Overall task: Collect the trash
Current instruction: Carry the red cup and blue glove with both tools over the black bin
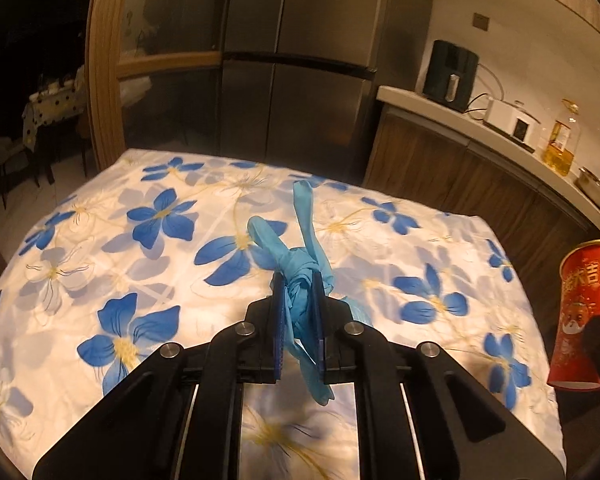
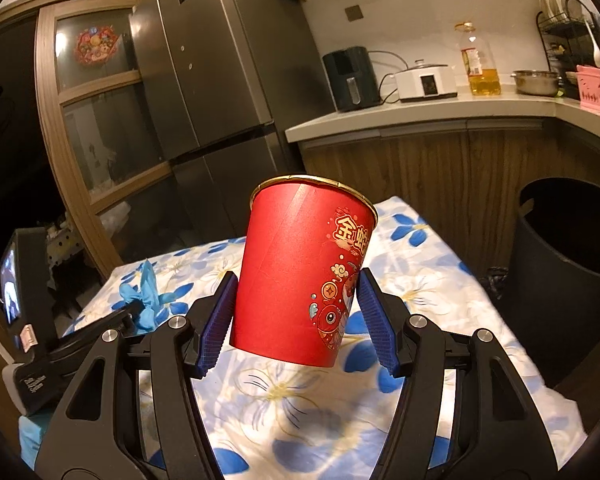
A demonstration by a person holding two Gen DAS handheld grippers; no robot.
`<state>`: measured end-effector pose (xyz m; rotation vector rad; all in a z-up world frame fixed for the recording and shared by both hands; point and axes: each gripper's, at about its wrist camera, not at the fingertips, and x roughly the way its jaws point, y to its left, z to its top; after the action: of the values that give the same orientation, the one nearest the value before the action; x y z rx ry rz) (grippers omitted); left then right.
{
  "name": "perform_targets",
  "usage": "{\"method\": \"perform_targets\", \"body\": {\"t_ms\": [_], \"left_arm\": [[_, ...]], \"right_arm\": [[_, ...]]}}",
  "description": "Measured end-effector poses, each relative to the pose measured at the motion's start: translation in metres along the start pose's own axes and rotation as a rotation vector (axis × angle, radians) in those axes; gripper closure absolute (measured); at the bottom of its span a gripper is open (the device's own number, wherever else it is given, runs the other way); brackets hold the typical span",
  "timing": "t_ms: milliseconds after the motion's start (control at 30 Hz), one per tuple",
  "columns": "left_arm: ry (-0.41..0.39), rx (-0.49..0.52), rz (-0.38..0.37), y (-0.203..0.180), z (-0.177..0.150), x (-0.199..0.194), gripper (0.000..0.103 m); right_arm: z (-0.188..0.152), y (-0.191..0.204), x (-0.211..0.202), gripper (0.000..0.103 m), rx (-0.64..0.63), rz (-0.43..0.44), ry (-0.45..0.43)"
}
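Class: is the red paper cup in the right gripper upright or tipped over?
Upright, leaning slightly. The red paper cup has its gold rim on top, held off the table between the right gripper pads.

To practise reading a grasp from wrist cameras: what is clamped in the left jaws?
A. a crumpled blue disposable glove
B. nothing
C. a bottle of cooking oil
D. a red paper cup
A: the left wrist view shows the blue disposable glove bunched between the shut jaws of the left gripper, above the floral tablecloth; the red paper cup sits in the right gripper.
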<state>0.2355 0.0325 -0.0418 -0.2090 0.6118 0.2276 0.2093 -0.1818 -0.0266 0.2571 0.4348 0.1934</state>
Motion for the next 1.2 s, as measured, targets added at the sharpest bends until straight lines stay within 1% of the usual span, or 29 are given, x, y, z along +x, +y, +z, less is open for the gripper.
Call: {"method": "perform_targets", "body": {"t_ms": [67, 300, 633, 767, 967, 1200], "left_arm": [[-0.013, 0.014, -0.01, -0.007, 0.0, -0.009, 0.091], [-0.044, 0.075, -0.061, -0.053, -0.007, -0.036, 0.091], [-0.07, 0.175, -0.151, -0.12, -0.015, -0.055, 0.091], [-0.085, 0.229, -0.207, -0.152, -0.019, -0.062, 0.091], [-0.107, 0.286, -0.295, -0.199, -0.022, -0.073, 0.091], [-0.132, 0.353, -0.403, -0.263, -0.028, -0.081, 0.091]], "right_arm": [[0.0, -0.006, -0.008, 0.043, 0.005, -0.003, -0.007], [0.004, -0.033, -0.04, 0.043, 0.021, -0.033, -0.048], [0.012, -0.081, -0.069, 0.043, 0.068, -0.109, -0.101], [0.018, -0.104, -0.08, 0.043, 0.089, -0.153, -0.128], [0.029, -0.146, -0.099, 0.043, 0.12, -0.249, -0.18], [0.043, -0.191, -0.11, 0.042, 0.136, -0.36, -0.223]]}}
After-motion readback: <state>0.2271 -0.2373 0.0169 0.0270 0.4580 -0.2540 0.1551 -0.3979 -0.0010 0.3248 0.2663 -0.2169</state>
